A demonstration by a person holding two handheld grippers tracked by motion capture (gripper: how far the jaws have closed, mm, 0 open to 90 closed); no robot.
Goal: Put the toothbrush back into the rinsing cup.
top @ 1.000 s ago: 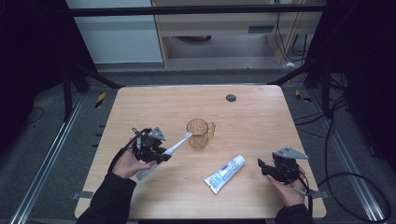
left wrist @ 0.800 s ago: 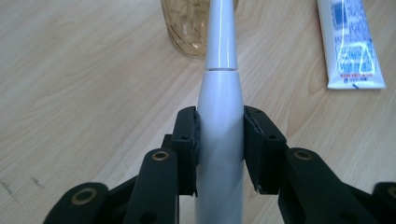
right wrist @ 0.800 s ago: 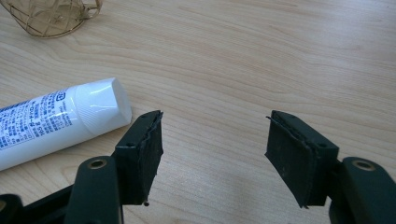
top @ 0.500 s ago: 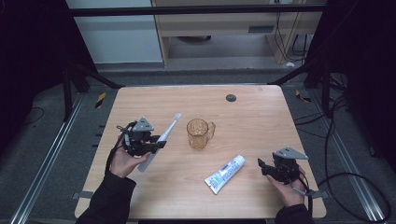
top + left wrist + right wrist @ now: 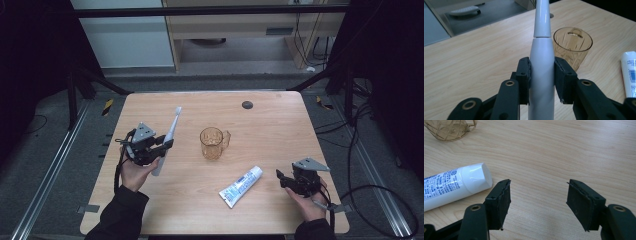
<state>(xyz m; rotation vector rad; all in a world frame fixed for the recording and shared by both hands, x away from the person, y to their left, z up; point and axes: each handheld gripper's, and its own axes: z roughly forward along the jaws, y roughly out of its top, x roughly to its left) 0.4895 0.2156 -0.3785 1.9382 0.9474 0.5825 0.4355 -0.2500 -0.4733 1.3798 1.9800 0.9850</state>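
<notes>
left gripper (image 5: 162, 145) clamped on electric toothbrush (image 5: 541, 62) above table's (image 5: 280, 125) left side, brush head cut off in left gripper view. right gripper (image 5: 539, 202) wide, empty, beside toothpaste tube (image 5: 454, 185).

The toothbrush (image 5: 541, 75) runs off the top edge in the left gripper view, so its head is cut off above the left gripper (image 5: 541, 80). Toothpaste tube (image 5: 451, 186) left of the right gripper (image 5: 539, 200) is cropped, print too small to read.
</notes>
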